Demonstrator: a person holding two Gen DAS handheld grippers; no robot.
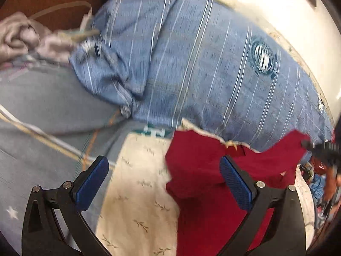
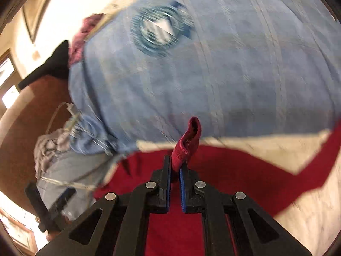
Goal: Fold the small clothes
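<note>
here the right gripper (image 2: 175, 170) is clenched on a hemmed edge of the red garment (image 2: 174, 230), and a small tab of that red cloth sticks up past its blue pads (image 2: 168, 183), folded over at the tip. the rest of the red garment spreads out below and to the right of the closed fingers, lying on a cream sheet (image 2: 309, 209); a pale band of the same cream fabric shows between the red cloth and the blue striped pillow (image 2: 223, 74) behind it. the pillow fills most of the right wrist view and carries a round emblem, smeared by motion blur.

the left gripper (image 1: 164, 181) is released, its jaws spread wide with nothing between the blue pads (image 1: 92, 183). under it, the red garment (image 1: 213, 192) lies on the cream sheet with a small leaf print (image 1: 136, 202), and its right pad sits over the red cloth while the left pad is over a grey quilt (image 1: 42, 102). whether that pad touches the cloth cannot be told. the blue striped pillow (image 1: 202, 64) lies just beyond the red garment, its upper edge against a pale wall (image 1: 277, 10). a crumpled greyish-pink cloth (image 1: 19, 34) sits at the far left, well apart from the red garment. the other gripper's black tip (image 1: 319, 147) enters at the right edge, at the garment's raised corner. both views are blurred.
</note>
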